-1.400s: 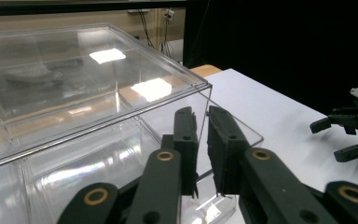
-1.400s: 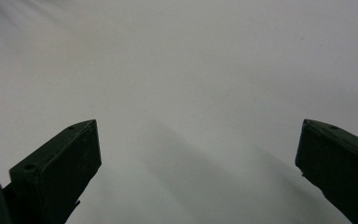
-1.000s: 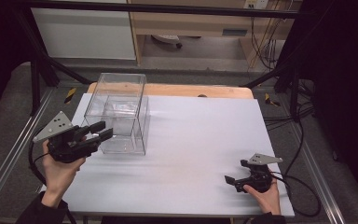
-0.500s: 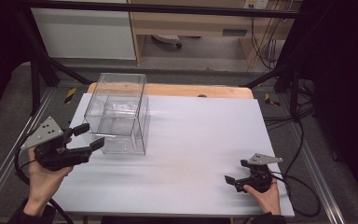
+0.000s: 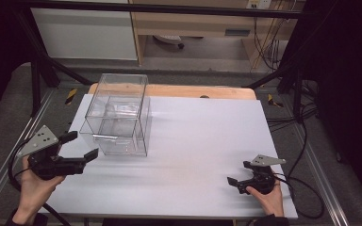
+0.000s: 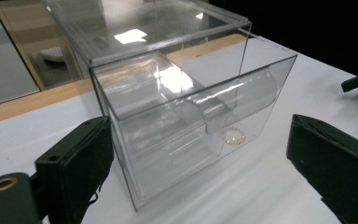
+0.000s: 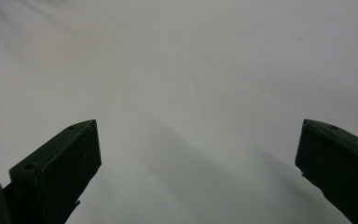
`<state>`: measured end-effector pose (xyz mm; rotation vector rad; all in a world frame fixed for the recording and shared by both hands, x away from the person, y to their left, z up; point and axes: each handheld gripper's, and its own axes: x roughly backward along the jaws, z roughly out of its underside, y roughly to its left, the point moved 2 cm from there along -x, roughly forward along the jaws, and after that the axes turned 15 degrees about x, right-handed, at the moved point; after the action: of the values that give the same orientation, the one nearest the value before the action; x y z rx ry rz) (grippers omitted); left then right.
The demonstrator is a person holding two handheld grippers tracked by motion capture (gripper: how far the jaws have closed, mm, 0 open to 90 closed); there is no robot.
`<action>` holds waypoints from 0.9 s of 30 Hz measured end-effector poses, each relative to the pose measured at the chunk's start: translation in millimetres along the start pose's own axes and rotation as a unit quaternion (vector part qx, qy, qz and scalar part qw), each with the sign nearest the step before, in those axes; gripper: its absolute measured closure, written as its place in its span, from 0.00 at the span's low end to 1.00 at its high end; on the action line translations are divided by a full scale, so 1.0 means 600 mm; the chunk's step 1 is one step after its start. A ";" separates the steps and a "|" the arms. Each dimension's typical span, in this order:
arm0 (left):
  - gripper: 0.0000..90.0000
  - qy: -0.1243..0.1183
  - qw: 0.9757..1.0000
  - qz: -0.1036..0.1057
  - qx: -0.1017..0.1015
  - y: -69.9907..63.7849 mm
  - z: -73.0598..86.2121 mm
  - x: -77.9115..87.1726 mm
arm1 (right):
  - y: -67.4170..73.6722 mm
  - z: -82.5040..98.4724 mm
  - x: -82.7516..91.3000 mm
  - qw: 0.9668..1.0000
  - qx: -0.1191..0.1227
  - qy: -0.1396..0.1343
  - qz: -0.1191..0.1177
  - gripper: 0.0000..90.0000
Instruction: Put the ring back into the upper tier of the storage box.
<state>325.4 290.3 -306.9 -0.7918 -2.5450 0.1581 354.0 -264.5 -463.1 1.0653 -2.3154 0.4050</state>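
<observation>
Clear box [image 5: 118, 115] stands near the table's [image 5: 207, 141] far-left corner, upright, its drawer [image 6: 200, 126] pulled partway out toward the near edge. Left tongs view: drawer front has a curved clear handle; a small thin ring [image 6: 233, 136] lies on the drawer floor. Box top reflects ceiling light.

Left tongs [image 5: 81, 147] sit by the left edge, just in front of the drawer's near-left corner, apart from it, not touching. Jaws have just been opening and now stand wide; nothing between them in the high view. In the left tongs view the box corner shows between the two black jaws, but the pads press on nothing. Grey plate on top, cable trailing off toward the near-left corner; the hand holds it from below.

Right tongs [image 5: 238, 181] rest near the near-right corner, well apart from the box, jaws wide open, empty. Right tongs view: bare white table between the jaws [image 7: 196, 140].

Wooden strip [image 5: 193, 91] runs along the far edge behind the white sheet.
</observation>
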 end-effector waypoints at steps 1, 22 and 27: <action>0.06 0.001 1.000 -0.001 0.002 0.002 0.003 -0.001 | 0.000 0.000 0.000 1.000 0.000 0.001 0.000 0.01; 0.03 0.066 0.998 -0.015 0.017 0.050 0.113 -0.064 | 0.000 0.000 0.000 1.000 0.002 0.002 0.001 0.01; 0.03 0.087 0.996 -0.014 0.025 0.060 0.144 -0.084 | 0.001 0.000 0.000 1.000 0.001 0.001 0.000 0.01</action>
<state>340.0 294.5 -412.0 -0.7183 -2.3770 0.1377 353.6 -264.3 -463.4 1.0647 -2.3147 0.4070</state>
